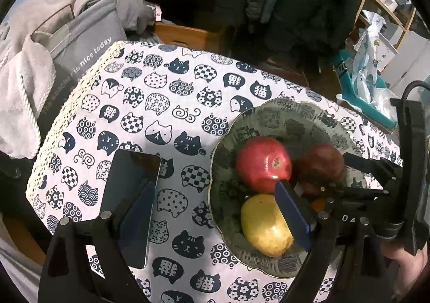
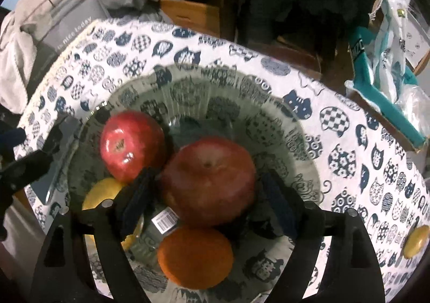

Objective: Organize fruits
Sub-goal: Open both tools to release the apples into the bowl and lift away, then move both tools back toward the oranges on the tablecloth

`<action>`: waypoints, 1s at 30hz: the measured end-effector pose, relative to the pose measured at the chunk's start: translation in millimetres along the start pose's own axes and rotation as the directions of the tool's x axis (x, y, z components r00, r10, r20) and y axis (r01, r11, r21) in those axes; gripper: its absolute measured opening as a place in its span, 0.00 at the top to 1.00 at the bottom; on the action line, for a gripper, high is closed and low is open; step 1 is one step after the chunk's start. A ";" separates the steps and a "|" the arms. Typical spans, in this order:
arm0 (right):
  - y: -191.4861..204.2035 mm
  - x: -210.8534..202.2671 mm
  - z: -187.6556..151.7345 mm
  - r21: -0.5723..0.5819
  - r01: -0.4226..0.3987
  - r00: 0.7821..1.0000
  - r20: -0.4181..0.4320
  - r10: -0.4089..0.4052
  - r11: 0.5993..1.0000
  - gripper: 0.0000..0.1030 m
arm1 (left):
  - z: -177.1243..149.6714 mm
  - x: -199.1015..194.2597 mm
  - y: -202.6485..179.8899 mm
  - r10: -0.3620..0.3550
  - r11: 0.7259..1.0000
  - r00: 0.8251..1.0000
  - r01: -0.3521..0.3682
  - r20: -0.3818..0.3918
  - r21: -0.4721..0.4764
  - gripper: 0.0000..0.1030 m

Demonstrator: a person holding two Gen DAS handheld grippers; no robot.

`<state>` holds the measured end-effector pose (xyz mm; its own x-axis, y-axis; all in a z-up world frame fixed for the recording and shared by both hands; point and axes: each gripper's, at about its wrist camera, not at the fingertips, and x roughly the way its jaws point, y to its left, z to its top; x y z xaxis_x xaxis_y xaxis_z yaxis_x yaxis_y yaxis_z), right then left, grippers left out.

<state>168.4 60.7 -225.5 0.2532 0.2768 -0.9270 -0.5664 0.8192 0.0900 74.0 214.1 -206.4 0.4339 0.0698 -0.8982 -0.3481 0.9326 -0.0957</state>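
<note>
While the right gripper (image 2: 207, 193) stands over the bowl (image 2: 271, 104) with its jaws straddling the big red apple (image 2: 208, 179), the pads look just clear of the skin on both sides, so I read the jaws as released and the apple as resting in the bowl, not held. The left gripper (image 1: 215, 211) hangs with its jaws wide and empty, one finger over the phone (image 1: 131, 195) lying on the desk (image 1: 188, 104), the other over the bowl's near side by the yellow fruit (image 1: 264, 225). In the bowl the apple lies against a glossier red fruit (image 2: 131, 144) and above an orange (image 2: 194, 257); a barcode sticker (image 2: 164, 221) shows between them. The step in hand seems to be setting this apple down, so the fruits are largely gathered. One small yellow fruit (image 2: 416, 241) lies on the cat-print cloth, well apart from the bowl, and is probably next: the right gripper must lift straight up without nudging the apple, then swing out to it. The crowded bowl leaves little room, and the left gripper's finger hangs close to the fruit
</note>
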 end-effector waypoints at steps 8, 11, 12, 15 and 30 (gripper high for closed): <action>-12.9 -48.5 5.7 0.029 0.035 0.994 0.099 -0.038 0.999 0.19 | 1.7 -20.9 -10.3 -0.028 0.999 0.999 0.028 0.035 0.016 0.11; -19.0 -69.6 5.4 0.046 0.039 0.990 0.132 -0.045 0.998 0.19 | 2.3 -32.4 -18.3 -0.052 0.998 0.997 0.051 0.053 0.027 0.11; -21.3 -78.9 4.7 0.050 0.045 0.988 0.146 -0.052 0.998 0.19 | 2.1 -35.9 -21.1 -0.058 0.998 0.997 0.056 0.059 0.033 0.11; -26.1 -100.1 0.4 0.050 0.066 0.982 0.176 -0.073 0.997 0.19 | 0.9 -48.5 -31.7 -0.078 0.996 0.994 0.073 0.077 0.057 0.11; -71.2 -213.4 -53.9 0.115 0.121 0.931 0.333 -0.153 0.986 0.19 | -5.7 -122.5 -75.4 -0.151 0.980 0.965 0.118 0.213 0.159 0.11</action>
<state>112.4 -83.8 -53.7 0.5833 0.2989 -0.7553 -0.4372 0.8992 0.0182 42.4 133.2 -91.6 0.6481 0.0018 -0.7615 -0.1578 0.9786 -0.1320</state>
